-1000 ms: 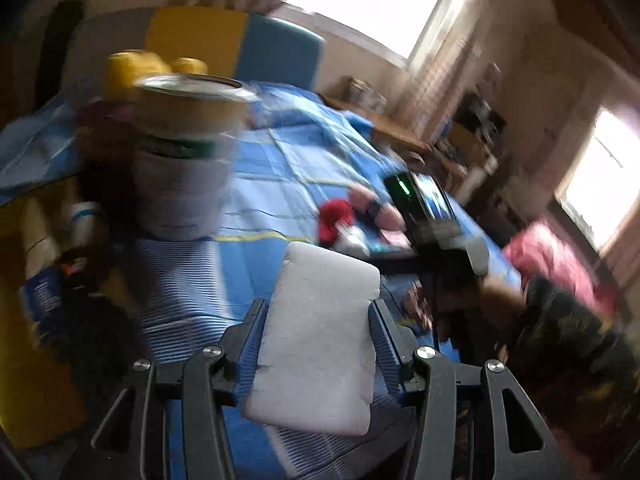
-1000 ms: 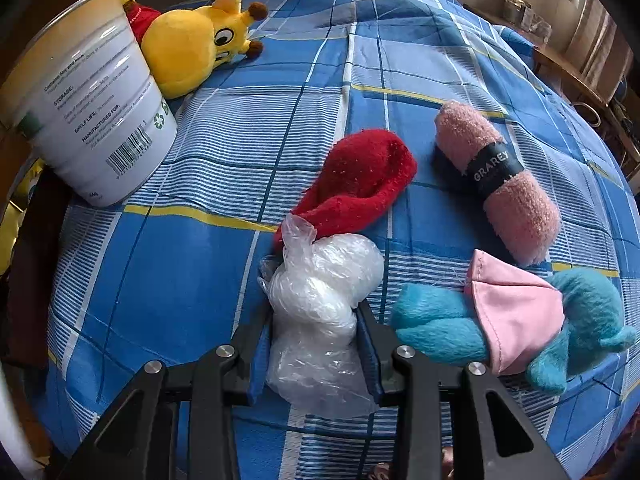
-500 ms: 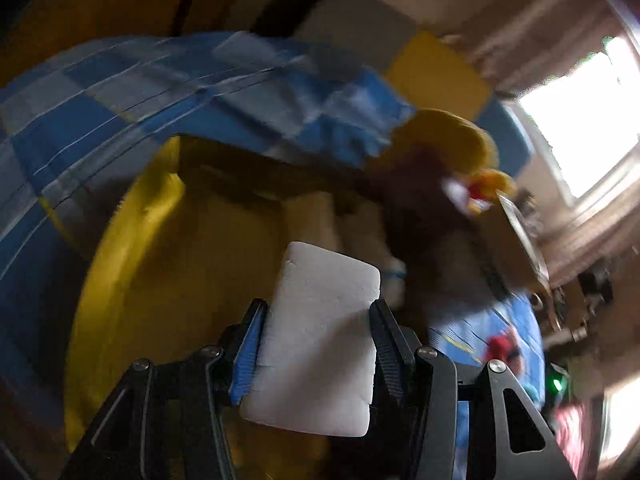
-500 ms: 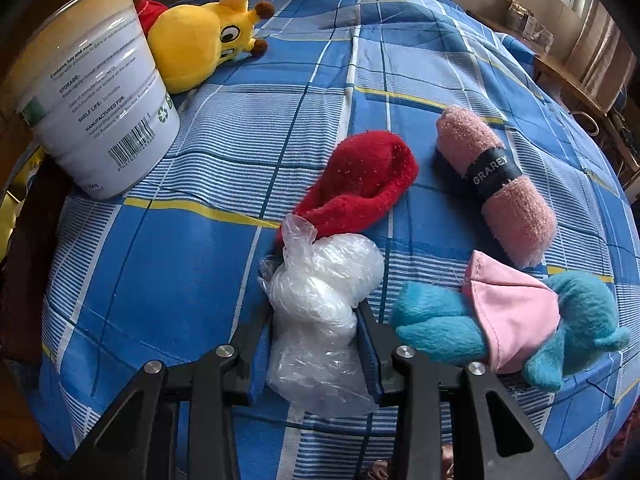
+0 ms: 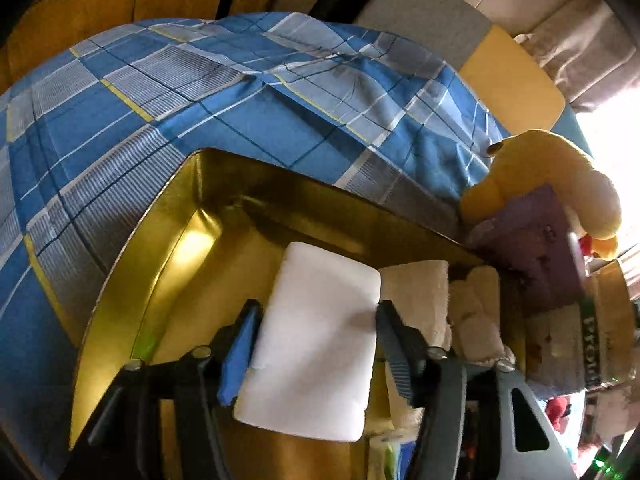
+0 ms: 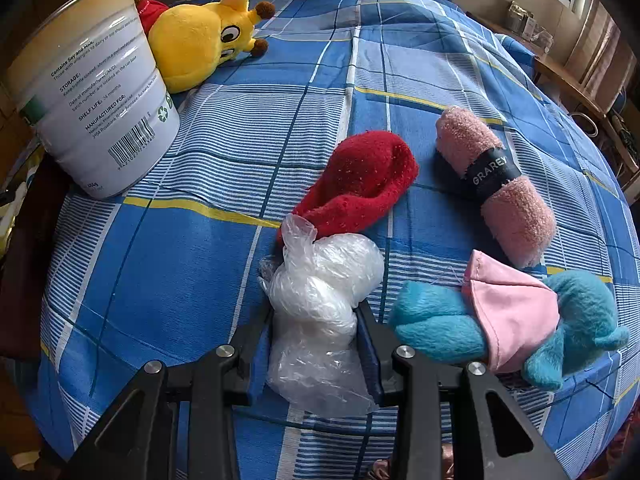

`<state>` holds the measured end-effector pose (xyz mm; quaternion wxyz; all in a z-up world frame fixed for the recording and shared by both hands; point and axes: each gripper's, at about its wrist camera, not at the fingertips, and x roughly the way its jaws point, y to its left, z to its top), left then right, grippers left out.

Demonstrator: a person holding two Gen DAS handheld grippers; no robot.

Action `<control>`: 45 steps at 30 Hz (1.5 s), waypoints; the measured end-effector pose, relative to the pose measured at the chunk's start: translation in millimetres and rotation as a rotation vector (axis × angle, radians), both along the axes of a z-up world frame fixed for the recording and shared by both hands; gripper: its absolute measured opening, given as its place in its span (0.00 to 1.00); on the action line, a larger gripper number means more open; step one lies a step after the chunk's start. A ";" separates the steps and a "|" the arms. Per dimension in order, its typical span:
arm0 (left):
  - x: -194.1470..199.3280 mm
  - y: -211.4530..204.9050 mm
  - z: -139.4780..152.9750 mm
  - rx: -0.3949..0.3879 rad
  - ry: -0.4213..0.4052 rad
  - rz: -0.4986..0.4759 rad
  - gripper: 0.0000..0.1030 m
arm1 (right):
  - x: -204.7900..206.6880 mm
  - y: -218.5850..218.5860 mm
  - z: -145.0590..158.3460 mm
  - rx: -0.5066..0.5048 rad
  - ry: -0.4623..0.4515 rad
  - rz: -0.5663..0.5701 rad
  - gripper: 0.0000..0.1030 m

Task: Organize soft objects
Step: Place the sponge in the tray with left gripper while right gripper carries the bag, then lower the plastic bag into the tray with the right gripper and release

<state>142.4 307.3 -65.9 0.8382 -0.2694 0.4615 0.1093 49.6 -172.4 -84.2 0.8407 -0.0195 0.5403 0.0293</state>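
Observation:
My left gripper (image 5: 316, 320) is shut on a white foam sponge (image 5: 312, 344) and holds it over the open gold box (image 5: 132, 280), which has cream towels (image 5: 420, 296) inside. My right gripper (image 6: 316, 320) is shut on a crumpled clear plastic bag (image 6: 316, 308), low over the blue plaid bed sheet (image 6: 160, 280). On the sheet lie a red sock (image 6: 360, 184), a rolled pink towel with a black band (image 6: 496, 184), a blue plush with pink cloth (image 6: 512, 320) and a yellow giraffe plush (image 6: 200, 40).
A white tin can (image 6: 96, 92) stands at the sheet's left, in front of the giraffe. In the left wrist view the yellow plush (image 5: 552, 184) rests by a purple item (image 5: 536, 248) at the box's far right. Furniture lines the room's right side (image 6: 576, 76).
My left gripper swung with the sponge from facing across the bed to over the gold box, and has lowered closer in. My right gripper stayed shut on the bag, nearly still.

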 end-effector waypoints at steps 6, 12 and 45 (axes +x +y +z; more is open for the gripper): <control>-9.6 -6.3 5.5 0.040 -0.007 -0.002 0.73 | 0.5 -0.8 0.3 0.000 -0.001 0.001 0.37; -49.2 -20.4 22.3 0.068 -0.045 -0.049 0.74 | -0.7 -1.0 2.2 -0.013 -0.003 0.006 0.34; -136.3 -59.8 50.5 0.218 -0.144 -0.265 0.75 | 214.9 83.5 200.4 0.063 -0.265 -0.092 0.33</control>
